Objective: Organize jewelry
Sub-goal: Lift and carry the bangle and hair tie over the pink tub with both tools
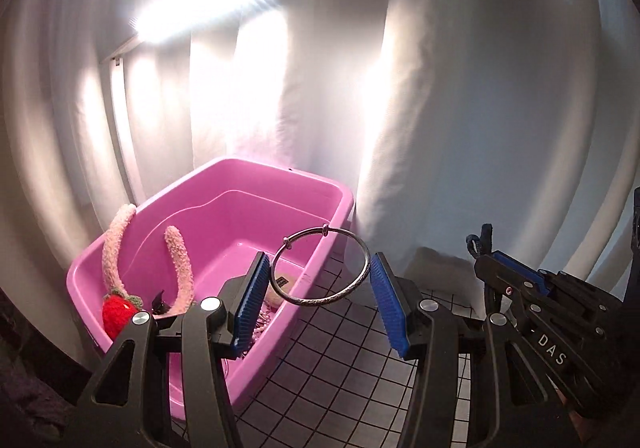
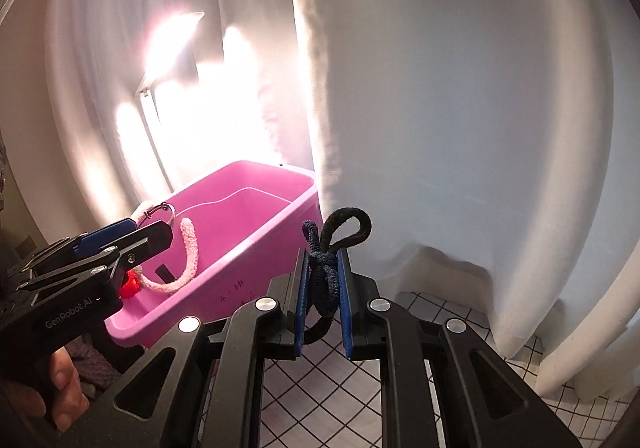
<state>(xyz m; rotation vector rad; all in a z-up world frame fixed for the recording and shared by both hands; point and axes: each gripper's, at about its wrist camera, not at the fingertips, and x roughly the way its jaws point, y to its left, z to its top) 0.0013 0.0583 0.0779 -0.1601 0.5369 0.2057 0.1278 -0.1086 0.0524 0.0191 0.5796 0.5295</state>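
The silver bangle (image 1: pixel 320 266) sits between the blue pads (image 1: pixel 252 304) of the left gripper (image 1: pixel 320 300), which is clamped on its two sides and holds it in the air above the near corner of the pink tub (image 1: pixel 248 184). The right gripper (image 2: pixel 324 288) is closed tight on dark hair ties (image 2: pixel 326 268) — one black loop stands up above the pads. In the tub lie a fluffy pink headband (image 1: pixel 182 260) with a red knitted strawberry (image 1: pixel 118 310) and some pale beads (image 1: pixel 262 322), perhaps a bracelet — they are mostly hidden. The tub stands on a checked cloth (image 1: pixel 340 368) before a white curtain (image 1: pixel 480 108).
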